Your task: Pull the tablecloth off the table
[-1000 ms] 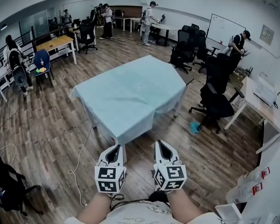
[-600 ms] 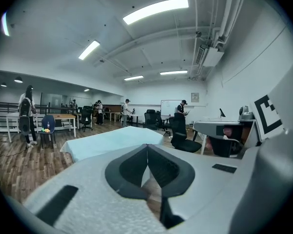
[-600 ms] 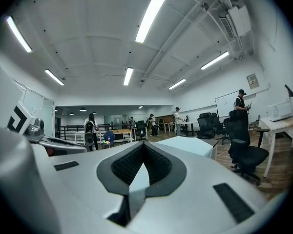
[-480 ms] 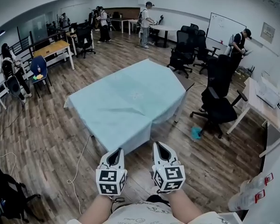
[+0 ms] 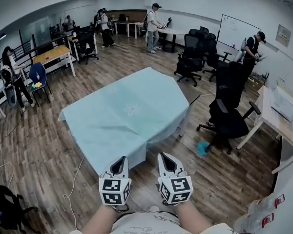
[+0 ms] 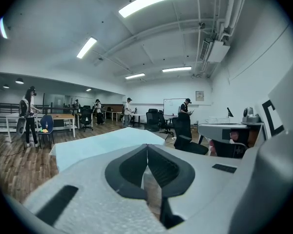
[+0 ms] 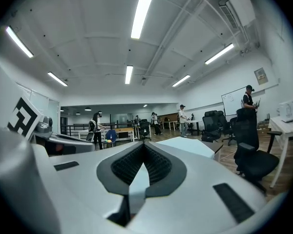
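Note:
A light blue tablecloth (image 5: pixel 127 112) covers a table in the middle of the room, its near corner hanging down just ahead of me. The left gripper (image 5: pixel 119 159) and right gripper (image 5: pixel 164 155) are held side by side, low in the head view, a short way in front of that corner and not touching it. Both are shut with nothing between the jaws. In the left gripper view the closed left gripper (image 6: pixel 147 146) points at the tablecloth (image 6: pixel 100 148). In the right gripper view the tablecloth (image 7: pixel 188 146) lies beyond the closed right gripper (image 7: pixel 144 145).
Black office chairs (image 5: pixel 228 112) stand right of the table, with a blue object (image 5: pixel 201 148) on the wood floor beside them. A white desk (image 5: pixel 279 118) is at far right. A cable (image 5: pixel 72 190) runs along the floor at left. People stand at the back.
The table has come nearer and fills more of the head view; both grippers have moved forward with me toward its near corner. Both stay shut.

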